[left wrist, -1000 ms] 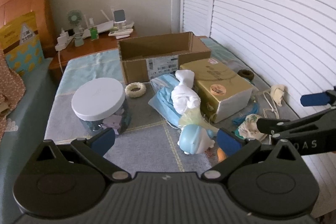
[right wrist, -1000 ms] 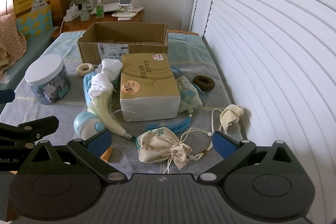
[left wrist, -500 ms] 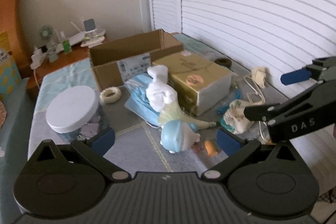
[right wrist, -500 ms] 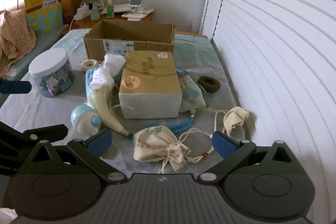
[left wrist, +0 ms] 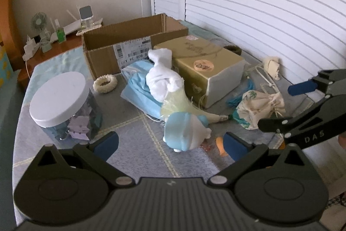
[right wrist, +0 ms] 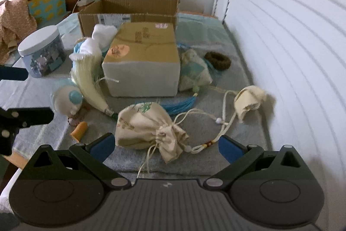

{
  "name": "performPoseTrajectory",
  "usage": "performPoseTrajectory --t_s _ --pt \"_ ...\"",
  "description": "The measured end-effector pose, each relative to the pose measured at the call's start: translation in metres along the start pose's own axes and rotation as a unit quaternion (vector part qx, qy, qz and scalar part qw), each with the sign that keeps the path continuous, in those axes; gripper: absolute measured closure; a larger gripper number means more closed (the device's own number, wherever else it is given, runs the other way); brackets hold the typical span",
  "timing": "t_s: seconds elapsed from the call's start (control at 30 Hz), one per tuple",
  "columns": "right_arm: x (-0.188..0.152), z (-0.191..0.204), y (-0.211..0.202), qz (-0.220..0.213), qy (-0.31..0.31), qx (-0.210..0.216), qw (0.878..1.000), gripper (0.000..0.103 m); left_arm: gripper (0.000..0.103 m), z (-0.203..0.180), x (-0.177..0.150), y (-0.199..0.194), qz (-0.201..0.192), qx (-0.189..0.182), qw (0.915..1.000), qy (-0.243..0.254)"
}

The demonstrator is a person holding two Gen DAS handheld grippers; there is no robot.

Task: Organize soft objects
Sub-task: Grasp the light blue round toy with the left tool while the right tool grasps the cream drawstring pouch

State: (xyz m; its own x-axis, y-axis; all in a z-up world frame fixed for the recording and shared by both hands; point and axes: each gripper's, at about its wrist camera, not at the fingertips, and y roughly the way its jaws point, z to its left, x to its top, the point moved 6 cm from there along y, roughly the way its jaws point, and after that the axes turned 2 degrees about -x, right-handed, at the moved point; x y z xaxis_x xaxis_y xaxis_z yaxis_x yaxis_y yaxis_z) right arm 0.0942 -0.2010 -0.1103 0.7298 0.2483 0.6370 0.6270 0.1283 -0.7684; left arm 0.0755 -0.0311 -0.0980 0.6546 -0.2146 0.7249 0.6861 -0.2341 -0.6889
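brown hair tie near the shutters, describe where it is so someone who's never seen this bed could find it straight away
Start at the big tan tissue pack in the middle of the bed, in front of the open cardboard box. On its shutter side lies a pale patterned pouch, and just beyond that sits the brown hair tie. It is the only dark, fuzzy ring; the other ring, by the jar, is cream.

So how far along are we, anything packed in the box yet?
Nothing looks packed: what shows of the cardboard box looks bare. Both grippers, left and right, are open and hold nothing. The drawstring pouch, white cloth, blue toy and tassels lie loose.
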Motion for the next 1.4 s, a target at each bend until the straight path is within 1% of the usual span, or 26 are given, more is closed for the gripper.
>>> performPoseTrajectory --t_s 0.17,0.3,0.43,0.53,0.63,0.67,0.73,0.77,0.8,1.0,1.13,1.3,1.4 --pt "-0.002 0.003 0.017 0.004 0.0 0.022 1.0 0.0 0.004 0.002 -0.001 0.008 0.006 -0.006 1.0 -0.004" --pt "-0.002 0.008 0.025 0.005 -0.025 0.008 1.0 0.0 0.011 0.003 -0.001 0.015 0.01 -0.008 0.9999 -0.004" --pt "-0.005 0.007 0.024 -0.007 -0.025 0.011 1.0 0.0 0.022 0.003 -0.001 0.023 0.019 -0.024 0.9995 -0.008" --pt "-0.009 0.004 0.023 -0.015 -0.01 0.013 1.0 0.0 0.025 0.0 0.0 0.027 0.018 -0.033 0.9993 -0.004" --pt "-0.011 0.003 0.021 -0.026 -0.012 0.012 1.0 0.0 0.027 -0.002 0.002 0.031 0.017 -0.04 0.9991 -0.004" --pt "-0.011 0.003 0.02 -0.027 -0.011 0.012 1.0 0.0 0.03 -0.002 0.003 0.033 0.019 -0.044 0.9989 -0.004" --pt "-0.011 0.004 0.019 -0.026 -0.007 0.009 1.0 0.0 0.041 -0.005 0.004 0.036 0.023 -0.057 0.9981 -0.006" --pt "-0.011 0.004 0.02 -0.025 -0.006 0.008 1.0 0.0 0.044 -0.006 0.004 0.038 0.024 -0.062 0.9977 -0.006" --pt "-0.011 0.004 0.02 -0.024 -0.007 0.007 1.0 0.0 0.05 -0.007 0.004 0.04 0.025 -0.066 0.9975 -0.007" --pt "-0.012 0.005 0.019 -0.026 -0.003 -0.001 1.0 0.0 0.051 -0.004 0.002 0.037 0.023 -0.072 0.997 -0.017" --pt "-0.011 0.008 0.017 -0.015 0.002 -0.004 1.0 0.0 0.051 0.004 -0.002 0.026 0.018 -0.067 0.9974 -0.022" --pt "-0.006 0.014 0.015 -0.016 0.008 0.005 1.0 0.0 0.051 0.013 -0.006 0.017 0.017 -0.057 0.998 -0.022" --pt "-0.004 0.021 0.015 -0.018 -0.004 0.001 1.0 0.0 0.051 0.016 -0.007 0.015 0.015 -0.057 0.9979 -0.026"
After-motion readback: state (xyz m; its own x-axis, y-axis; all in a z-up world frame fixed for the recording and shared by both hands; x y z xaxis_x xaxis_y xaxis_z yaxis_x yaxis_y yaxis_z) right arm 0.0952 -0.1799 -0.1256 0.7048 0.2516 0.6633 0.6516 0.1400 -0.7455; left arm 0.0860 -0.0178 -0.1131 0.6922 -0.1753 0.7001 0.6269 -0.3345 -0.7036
